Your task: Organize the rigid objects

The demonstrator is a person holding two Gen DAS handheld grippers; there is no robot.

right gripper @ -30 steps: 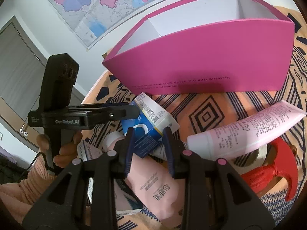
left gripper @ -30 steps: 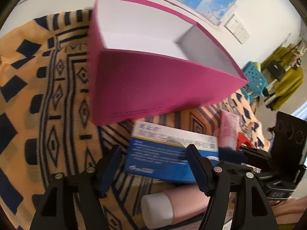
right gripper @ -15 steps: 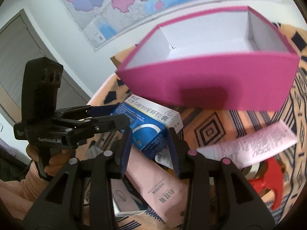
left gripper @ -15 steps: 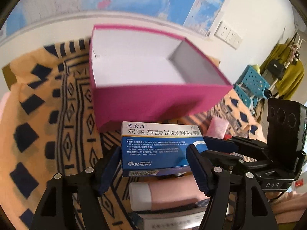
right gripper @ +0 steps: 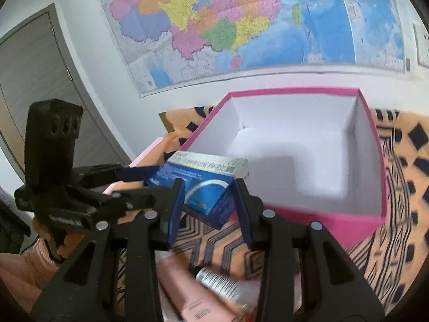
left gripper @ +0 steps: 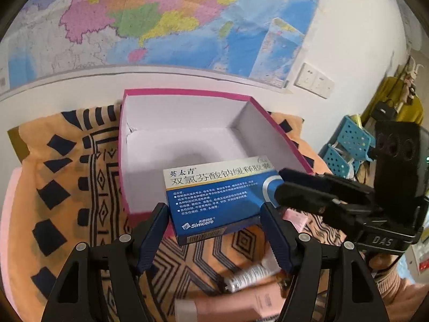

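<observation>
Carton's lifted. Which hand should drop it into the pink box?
Left, probably. The medicine carton sits square between the left gripper fingers, with the pink box open straight ahead; the right gripper pinches only one end from the side.

One blue-and-white medicine box (left gripper: 214, 201), one open pink cardboard box (left gripper: 187, 139), two black grippers, the left gripper (left gripper: 214, 230) and the right gripper (right gripper: 209, 206), one pink tube (right gripper: 193, 292), one silver-ended tube (right gripper: 219, 284), one patterned orange cloth (left gripper: 72, 182), one wall map (left gripper: 161, 18)
</observation>
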